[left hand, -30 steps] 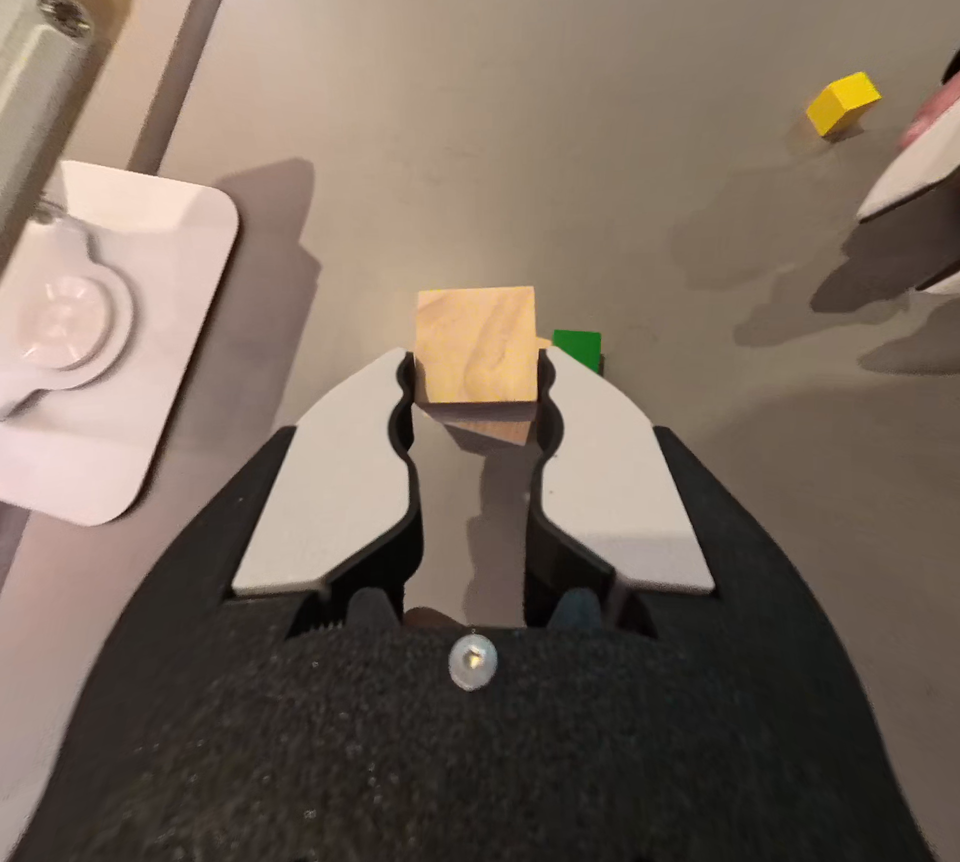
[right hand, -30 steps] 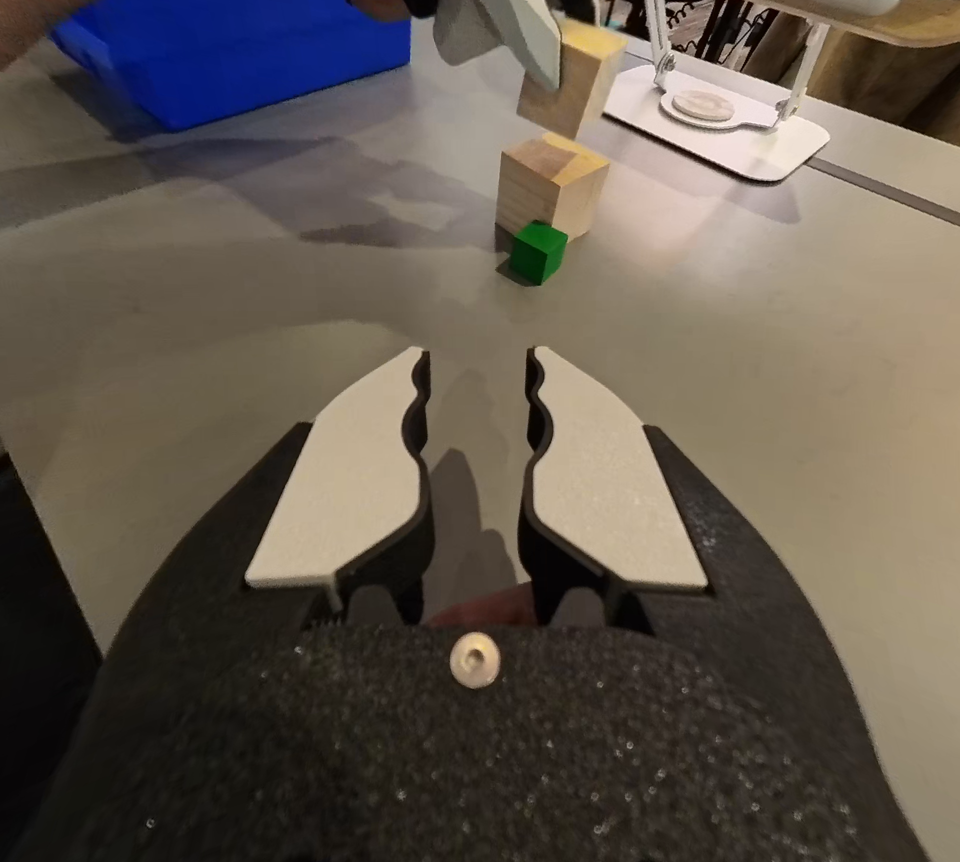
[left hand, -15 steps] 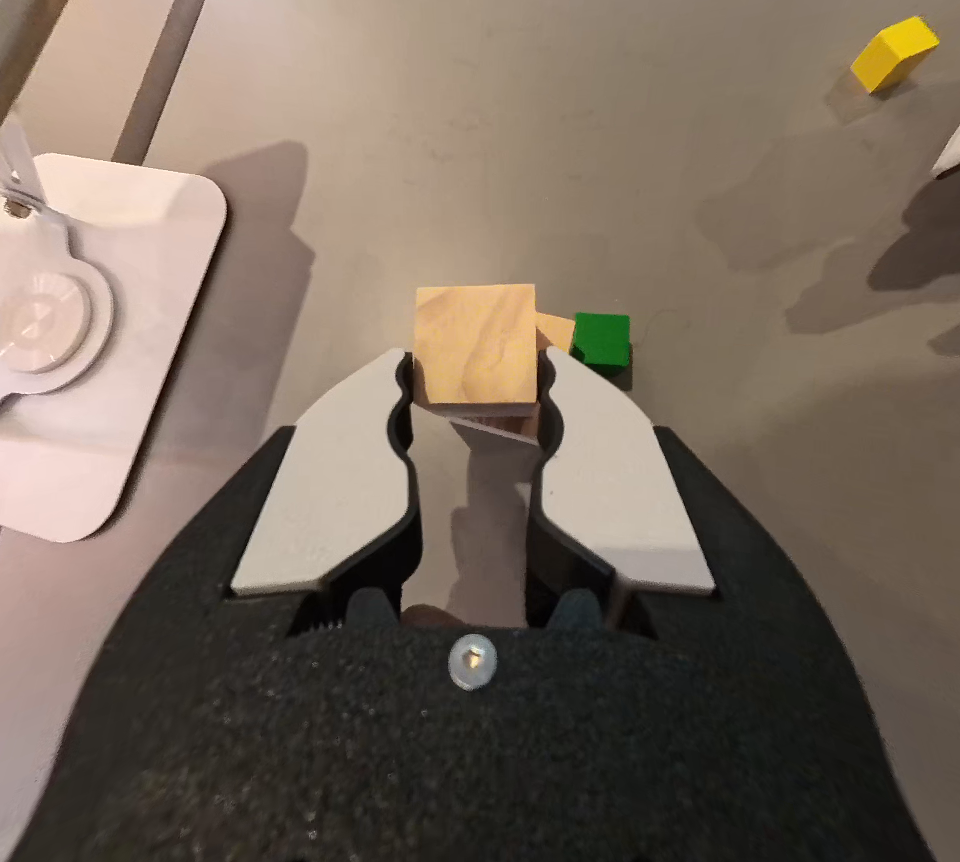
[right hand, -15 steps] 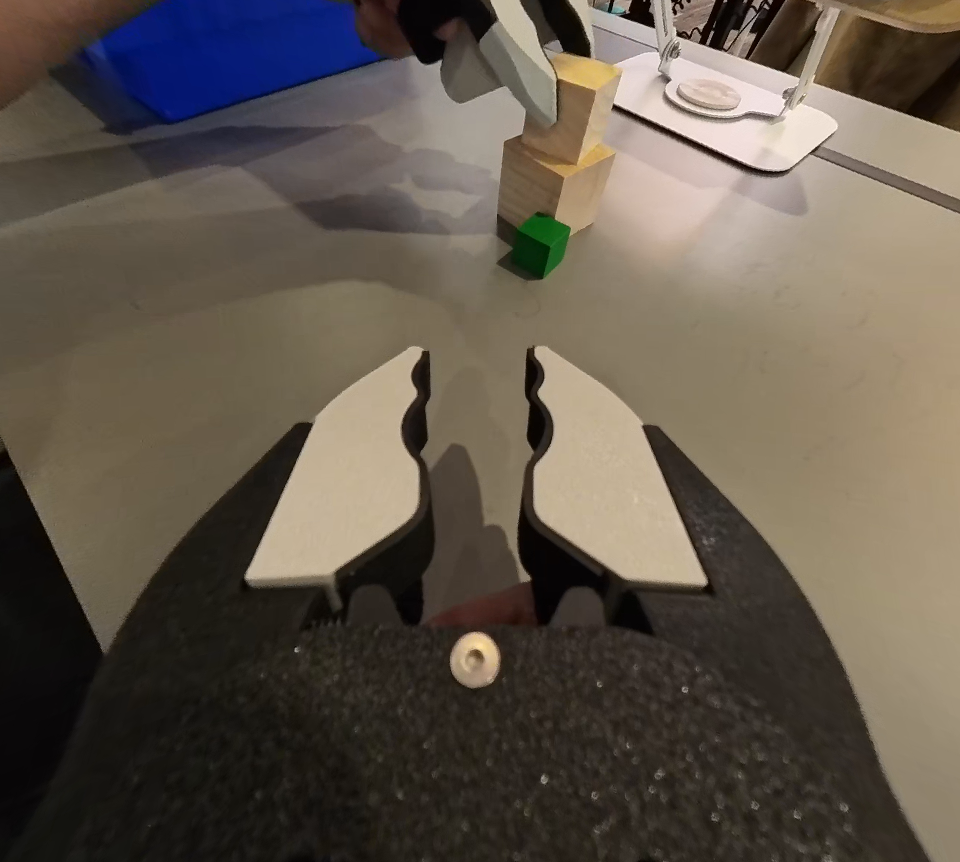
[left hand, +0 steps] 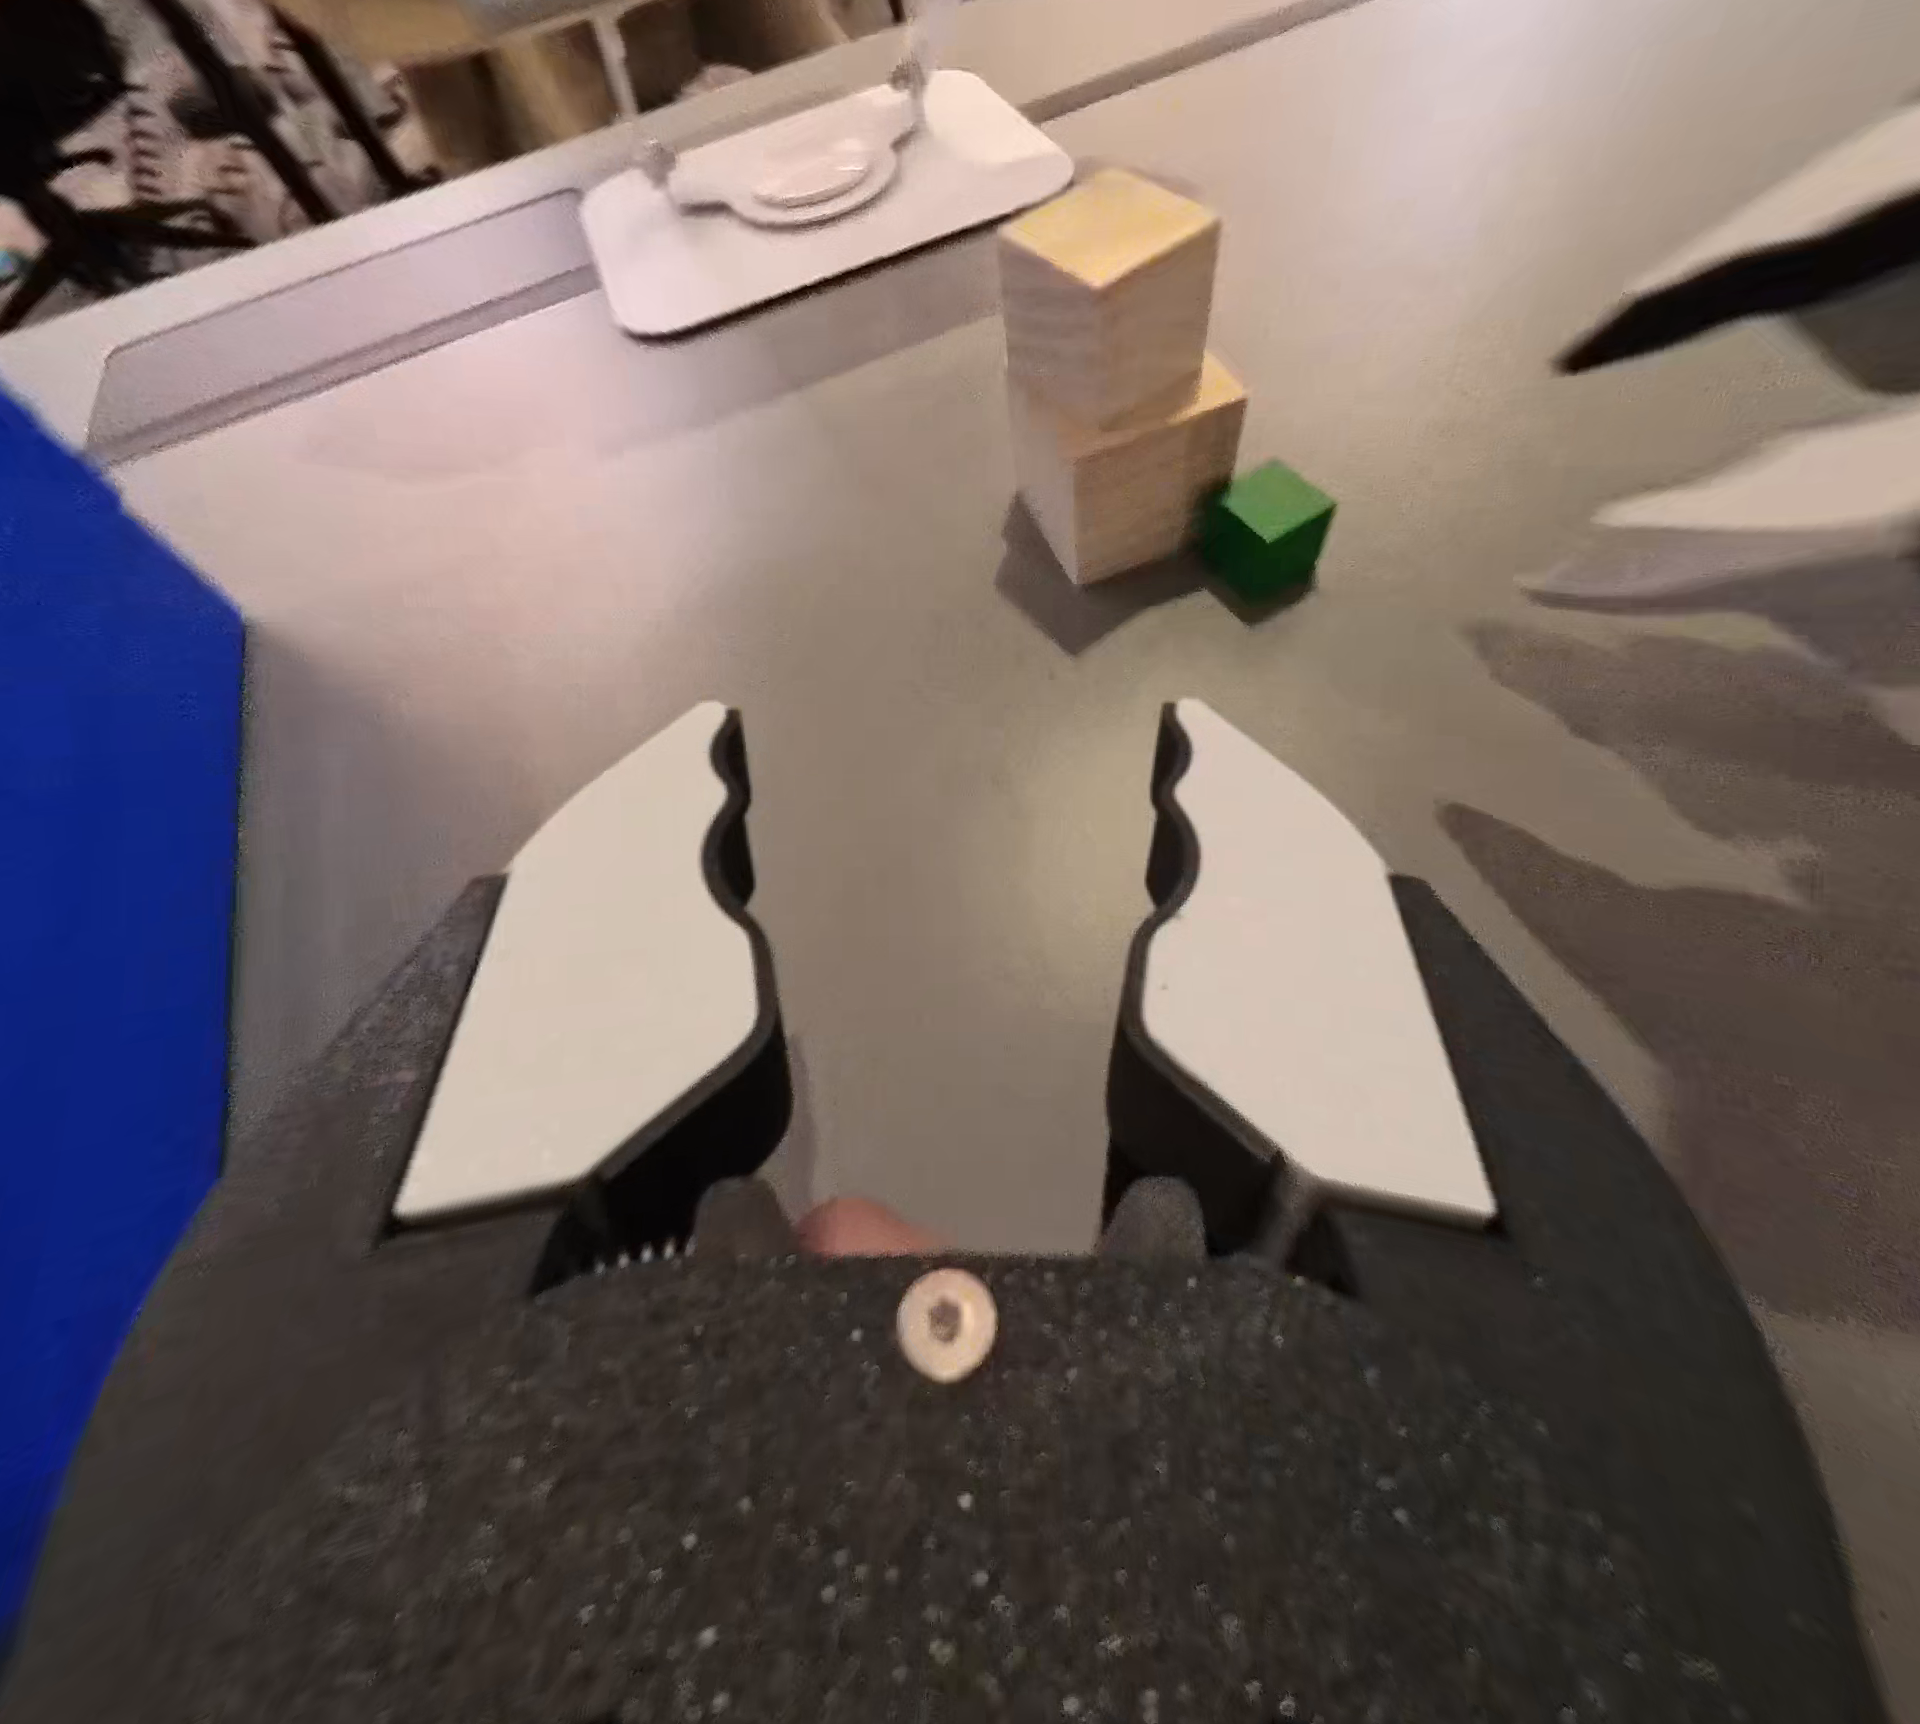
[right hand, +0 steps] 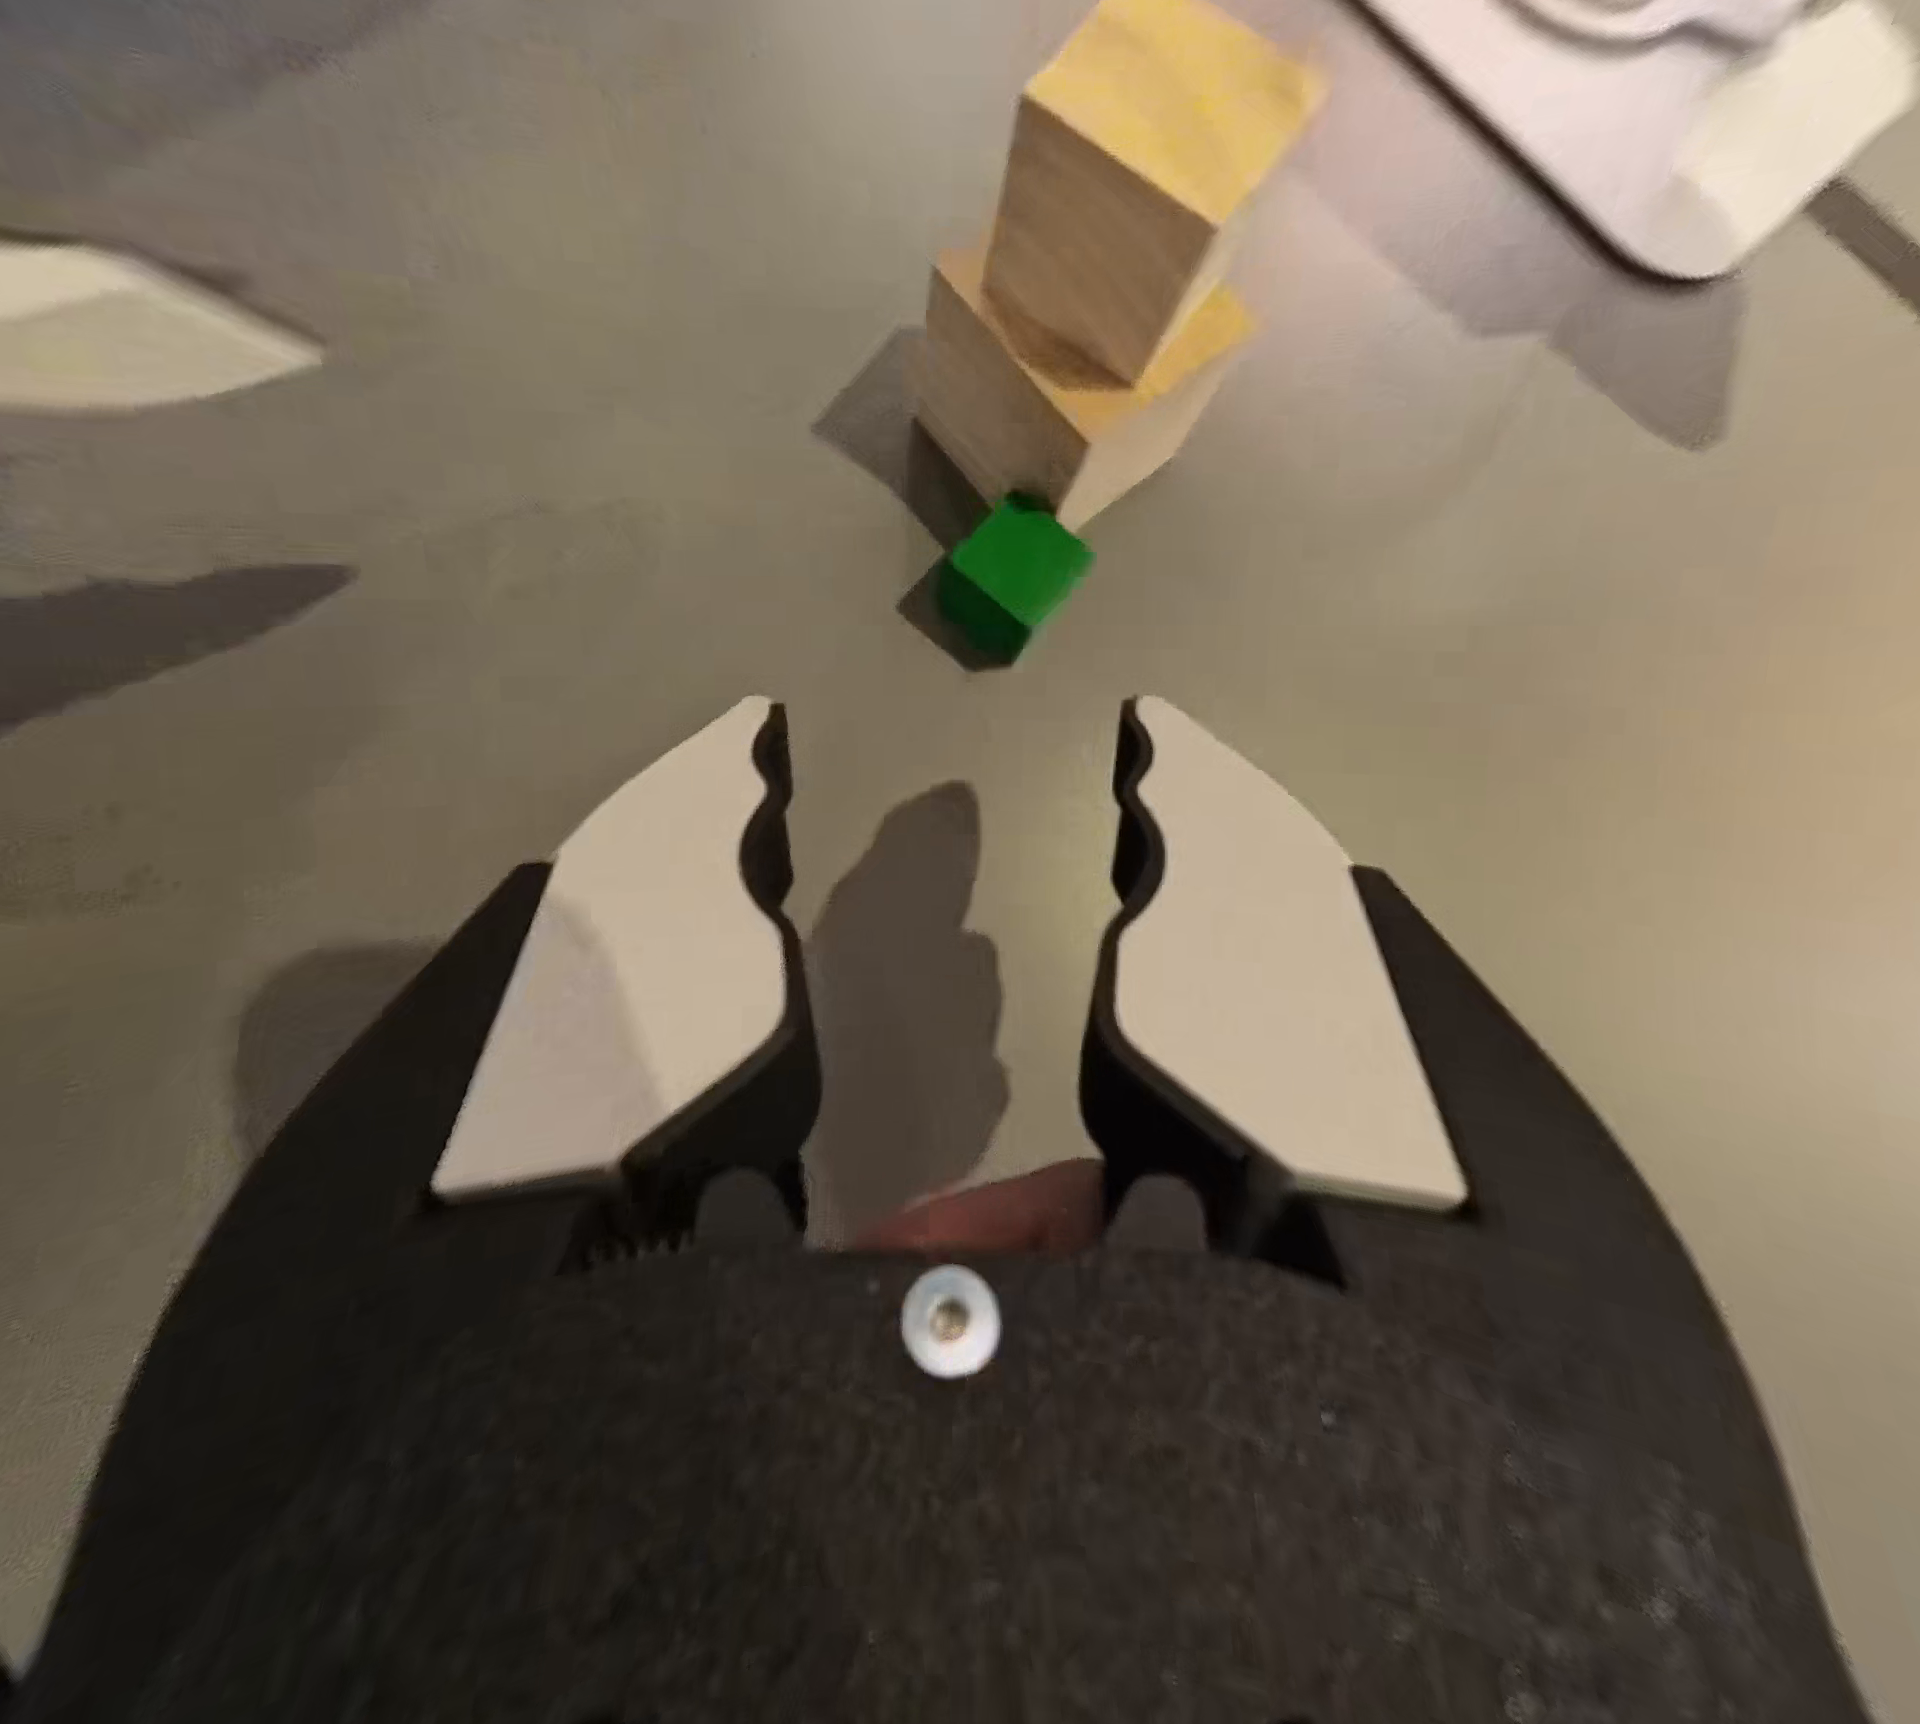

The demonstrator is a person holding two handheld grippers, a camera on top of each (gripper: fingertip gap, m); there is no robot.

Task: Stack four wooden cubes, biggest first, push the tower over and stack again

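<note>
Tower: two plain wooden cubes (right hand: 1101,261), the upper one twisted on the lower.
Next cube: green cube (right hand: 1008,578) sits on the table, touching the tower's base.
Left gripper (left hand: 951,734): jaws apart, empty.
Right gripper (right hand: 951,724): jaws apart, empty; lift green straight up, away from the base cube.
Writing: none readable.

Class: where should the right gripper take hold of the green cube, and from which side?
Probably from above, right gripper closing on the green cube's two free side faces. Its far corner sits against the bottom wooden cube, so a level approach risks nudging the tower.
</note>
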